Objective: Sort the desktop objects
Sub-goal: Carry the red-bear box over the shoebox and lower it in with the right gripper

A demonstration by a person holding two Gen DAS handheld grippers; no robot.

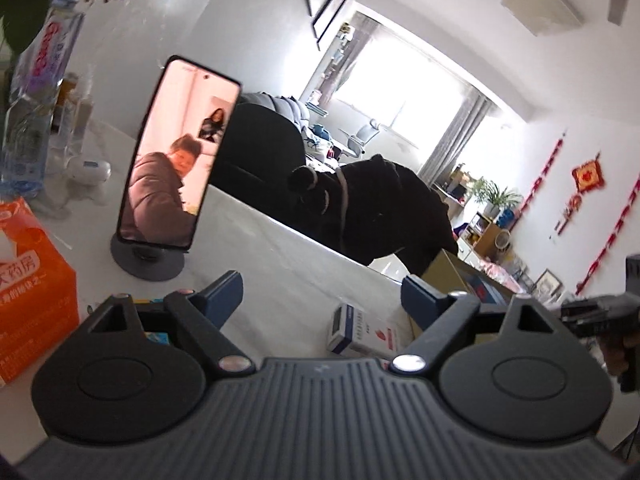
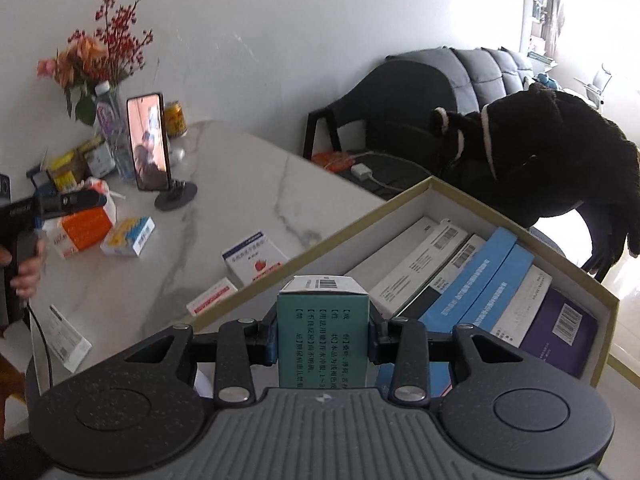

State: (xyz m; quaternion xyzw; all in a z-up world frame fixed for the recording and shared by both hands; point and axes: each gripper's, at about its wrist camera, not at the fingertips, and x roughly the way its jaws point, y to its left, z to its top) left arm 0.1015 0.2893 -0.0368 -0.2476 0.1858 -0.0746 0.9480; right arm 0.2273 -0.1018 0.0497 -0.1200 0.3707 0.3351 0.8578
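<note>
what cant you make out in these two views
- Teal box, right wrist view: its lower end is hidden behind the right gripper clamping it.
- Storage box, same view: near part covered by that gripper; the print on the boxes inside is too small to read.
- Orange tissue box, left wrist view: cut off by the left edge.
- White medicine box, left wrist view: partly hidden behind the open left gripper.

White marble surface (image 2: 240, 184): phone on stand (image 2: 150, 148) at 10 o'clock, w/ bottle (image 2: 110, 120), can (image 2: 176, 119); med boxes (image 2: 128, 236) at 9; open carton (image 2: 400, 216) at 3.
</note>
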